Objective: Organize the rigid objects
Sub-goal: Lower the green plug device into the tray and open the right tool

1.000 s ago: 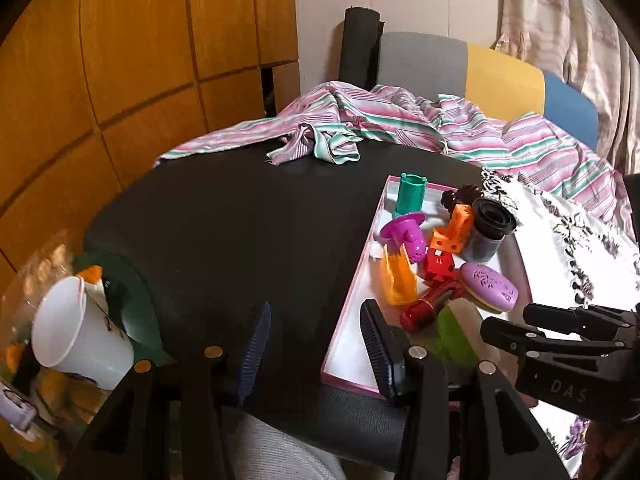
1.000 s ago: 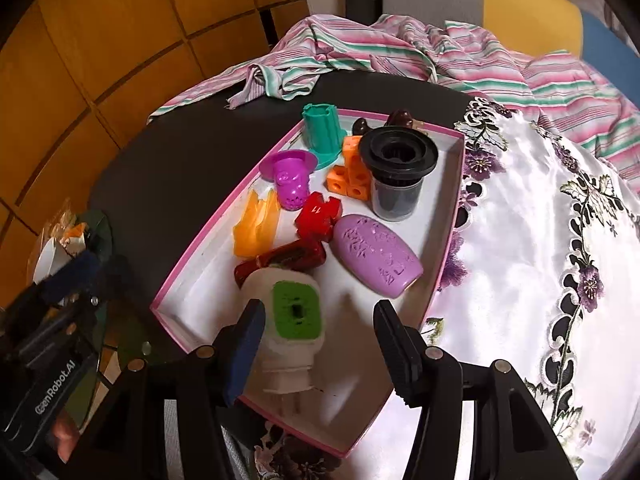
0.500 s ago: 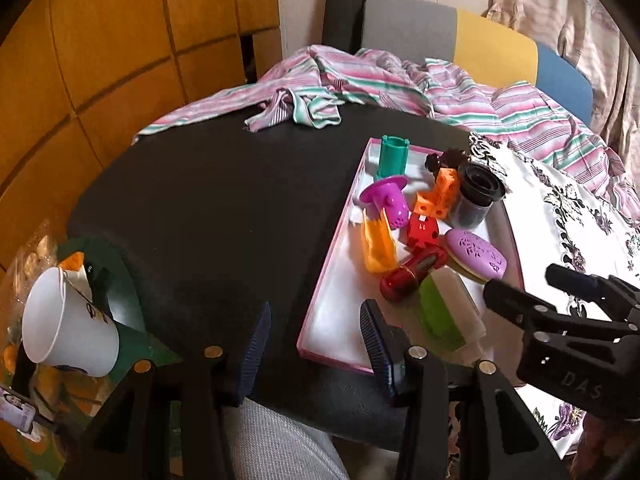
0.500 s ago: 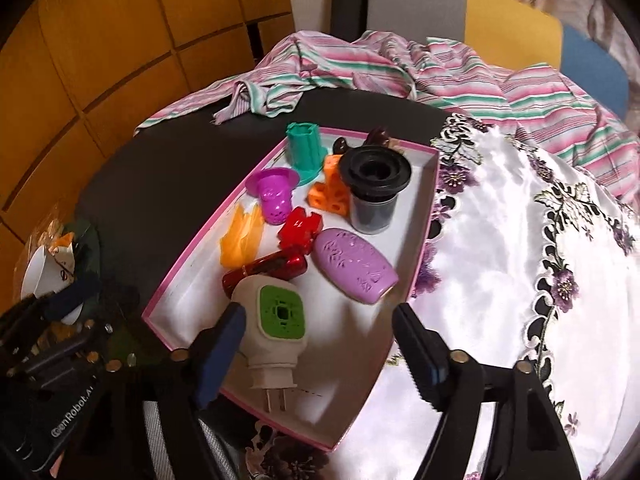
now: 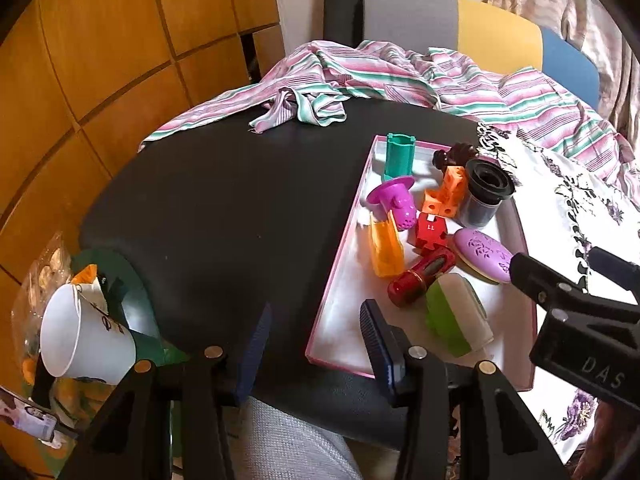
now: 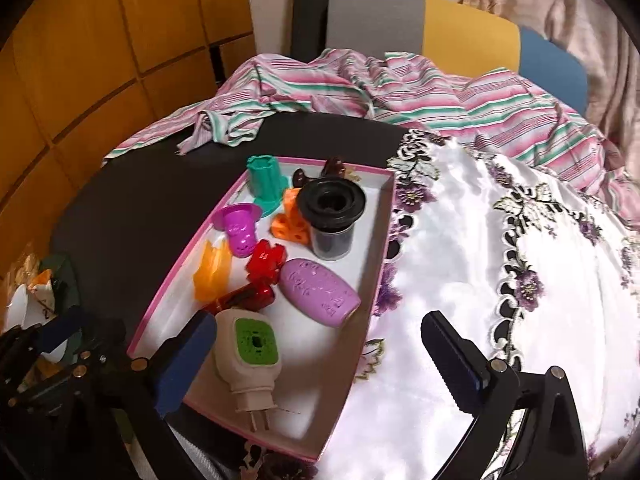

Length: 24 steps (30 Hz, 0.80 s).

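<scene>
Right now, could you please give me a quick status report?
Right gripper fingers just opened, green-faced beige plug-in released in pink-rimmed tray. Left gripper open, empty. Nothing obstructing.

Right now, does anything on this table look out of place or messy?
Yes. A striped shirt lies crumpled across the far edge of the black table, and the toys in the pink-rimmed tray are jumbled: the purple mushroom-shaped piece lies tipped on its side.
</scene>
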Available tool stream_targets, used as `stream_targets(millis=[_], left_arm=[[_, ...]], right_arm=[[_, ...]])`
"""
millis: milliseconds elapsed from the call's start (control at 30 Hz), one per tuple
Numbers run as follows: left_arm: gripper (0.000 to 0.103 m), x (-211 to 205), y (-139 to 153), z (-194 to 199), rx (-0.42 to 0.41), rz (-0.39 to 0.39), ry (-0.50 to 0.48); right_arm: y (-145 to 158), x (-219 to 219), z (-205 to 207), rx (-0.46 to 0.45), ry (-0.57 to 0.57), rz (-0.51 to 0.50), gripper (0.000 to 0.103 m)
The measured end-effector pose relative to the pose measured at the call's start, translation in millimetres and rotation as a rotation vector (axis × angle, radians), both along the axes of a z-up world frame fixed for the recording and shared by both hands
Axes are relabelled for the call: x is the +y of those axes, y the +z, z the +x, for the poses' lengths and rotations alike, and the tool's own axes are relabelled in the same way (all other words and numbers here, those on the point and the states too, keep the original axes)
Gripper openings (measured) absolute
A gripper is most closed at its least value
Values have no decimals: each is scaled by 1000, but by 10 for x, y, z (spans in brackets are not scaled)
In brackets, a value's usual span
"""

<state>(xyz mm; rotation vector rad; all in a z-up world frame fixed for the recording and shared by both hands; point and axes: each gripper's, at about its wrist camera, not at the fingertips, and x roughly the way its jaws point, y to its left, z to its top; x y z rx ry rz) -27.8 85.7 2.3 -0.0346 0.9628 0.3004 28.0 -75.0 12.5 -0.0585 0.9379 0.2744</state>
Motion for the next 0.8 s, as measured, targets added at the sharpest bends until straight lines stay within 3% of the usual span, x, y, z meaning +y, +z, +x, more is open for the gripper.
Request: stream_targets(millis=[367,633,800], left_arm=[[47,-95,86,119,-17,24,-31],[47,-160,91,182,-18,-19,-43],[47,-191,113,145,-54,31,-16]], right_arm=[[58,-64,112,-4,-124,-48,103],[55,-162,140,-8,-169,-45,103],[65,-268,159,-11,-192,-28,103]])
